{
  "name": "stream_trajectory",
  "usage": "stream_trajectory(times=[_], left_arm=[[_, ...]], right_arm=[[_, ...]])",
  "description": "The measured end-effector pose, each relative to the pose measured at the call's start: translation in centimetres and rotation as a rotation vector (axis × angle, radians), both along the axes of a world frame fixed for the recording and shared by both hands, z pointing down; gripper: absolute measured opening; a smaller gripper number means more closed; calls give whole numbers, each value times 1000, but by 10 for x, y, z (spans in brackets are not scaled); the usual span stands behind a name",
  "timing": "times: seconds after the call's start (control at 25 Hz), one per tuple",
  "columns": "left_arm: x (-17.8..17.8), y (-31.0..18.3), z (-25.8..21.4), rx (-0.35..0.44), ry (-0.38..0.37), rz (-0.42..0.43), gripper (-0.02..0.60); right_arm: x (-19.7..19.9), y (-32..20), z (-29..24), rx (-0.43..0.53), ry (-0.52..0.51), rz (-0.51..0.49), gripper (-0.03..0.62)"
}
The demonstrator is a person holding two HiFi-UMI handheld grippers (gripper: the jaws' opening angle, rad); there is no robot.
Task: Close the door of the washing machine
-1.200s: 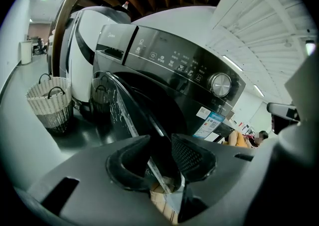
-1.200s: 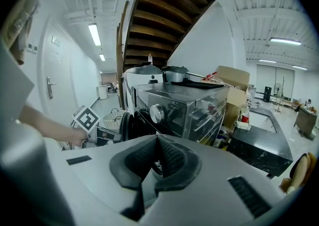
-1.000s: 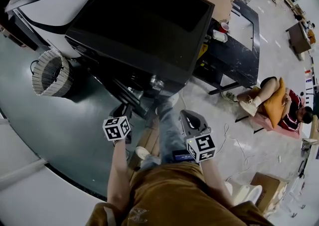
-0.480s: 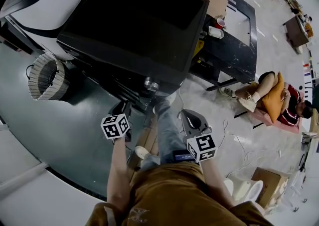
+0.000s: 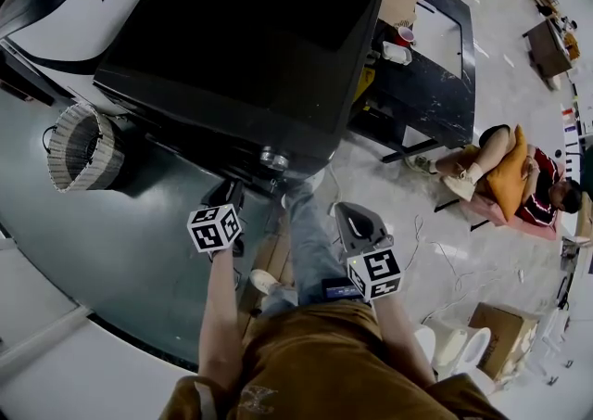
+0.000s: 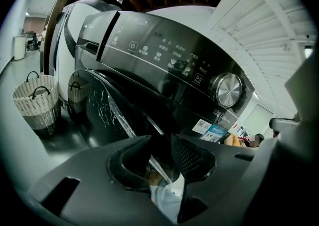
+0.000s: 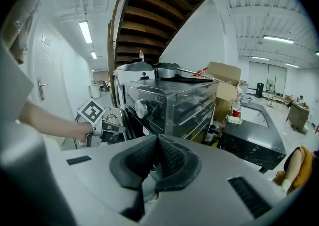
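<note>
The washing machine (image 5: pixel 241 47) has a slanted, glossy control panel (image 6: pixel 164 60) with rows of small white symbols and characters, too small to read. Under its ribbed chrome dial (image 6: pixel 228 90) sit a white sticker (image 6: pixel 202 126) and a blue sticker (image 6: pixel 218 132), each with a QR code. The door (image 6: pixel 107 110) is dark, curved and shiny, on the machine's front below the panel; whether it is fully shut I cannot tell. Compared with a second ago, the left gripper (image 6: pixel 160 139) sits closer to the machine's front. Its mesh-textured black pads are wide apart with nothing pinched. The right gripper (image 7: pixel 156 137), further back from the machine, has its pads tip to tip. A pale woven basket (image 6: pixel 35 103) with dark handles stands near the machine.
</note>
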State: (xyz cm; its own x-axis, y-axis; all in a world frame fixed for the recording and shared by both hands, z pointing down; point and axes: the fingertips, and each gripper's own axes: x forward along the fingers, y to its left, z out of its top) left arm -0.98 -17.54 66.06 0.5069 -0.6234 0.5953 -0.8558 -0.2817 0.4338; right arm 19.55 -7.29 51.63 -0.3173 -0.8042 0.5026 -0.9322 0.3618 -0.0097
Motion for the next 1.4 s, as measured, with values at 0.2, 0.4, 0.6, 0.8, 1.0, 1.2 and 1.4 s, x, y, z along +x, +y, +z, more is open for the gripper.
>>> stream_trajectory(times=[0.2,0.4,0.6,0.8,1.0,1.2,1.4], left_arm=[[7,-9,-1,8,4,-13,144],[12,-17,0,-11,26,-68,146],[13,-16,2,-25,37,-90,146],[13,-16,2,-49,23,-74,147],[12,-16,2,-72,2,-67,149],[12,-13,0,-69,-35,-53,147],[10,-11,-14,-9,-53,-41,143]], right_arm=[[3,-4,0,-2,0,3,12],[8,-11,-1,-3,-11,15,12],[10,-13,1,-1,-21,12,12],[8,-9,-1,8,-26,8,14],[3,-3,-5,27,-20,-6,12],[5,0,-10,49,-23,-1,12],[1,2,-17,75,-23,-9,12]])
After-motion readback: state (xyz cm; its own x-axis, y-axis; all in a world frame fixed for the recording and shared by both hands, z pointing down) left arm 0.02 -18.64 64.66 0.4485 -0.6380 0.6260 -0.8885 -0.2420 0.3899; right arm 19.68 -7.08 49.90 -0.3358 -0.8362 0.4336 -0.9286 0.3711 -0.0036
